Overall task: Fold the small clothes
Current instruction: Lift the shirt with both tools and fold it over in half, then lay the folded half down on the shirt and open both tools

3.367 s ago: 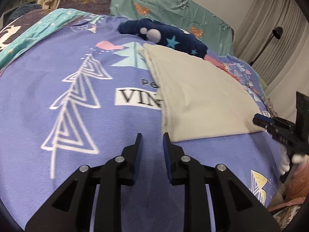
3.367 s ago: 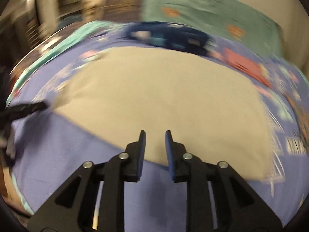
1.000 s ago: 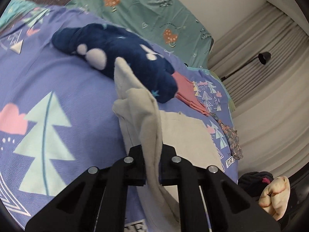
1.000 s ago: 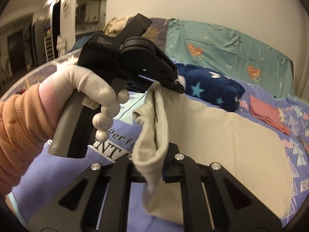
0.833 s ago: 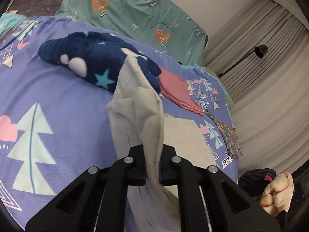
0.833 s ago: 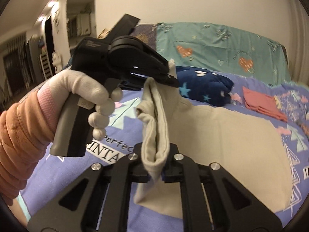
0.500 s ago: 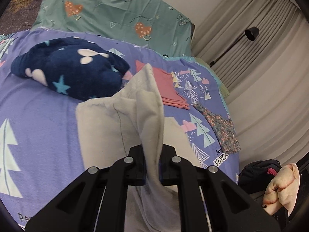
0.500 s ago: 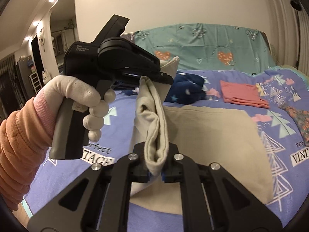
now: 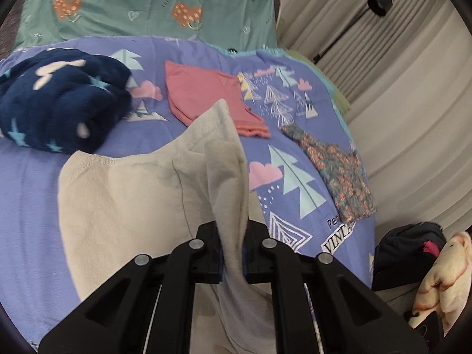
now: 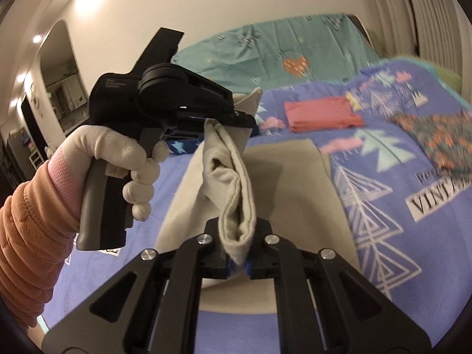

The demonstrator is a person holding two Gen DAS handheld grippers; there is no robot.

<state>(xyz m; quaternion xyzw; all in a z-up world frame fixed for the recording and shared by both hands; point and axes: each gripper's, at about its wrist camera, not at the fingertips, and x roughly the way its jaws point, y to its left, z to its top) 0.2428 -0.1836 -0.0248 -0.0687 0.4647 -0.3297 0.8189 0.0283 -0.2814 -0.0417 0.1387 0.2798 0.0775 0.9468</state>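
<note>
A beige garment lies partly on the purple patterned bedspread, with one edge lifted. My left gripper is shut on that raised edge. My right gripper is shut on another part of the same edge, where the beige garment hangs folded over itself. The left gripper shows in the right wrist view, held by a gloved hand above and beyond my right gripper. The rest of the garment lies flat below.
A folded pink garment, a floral garment and a navy star-print bundle lie further up the bed. A teal pillow is at the head. Curtains and a lamp stand at the right; a dark bag is beside the bed.
Both grippers closed on the beige garment's edge, lifted it off the bed and carried it over the rest of the garment, towards the pink and floral clothes.
</note>
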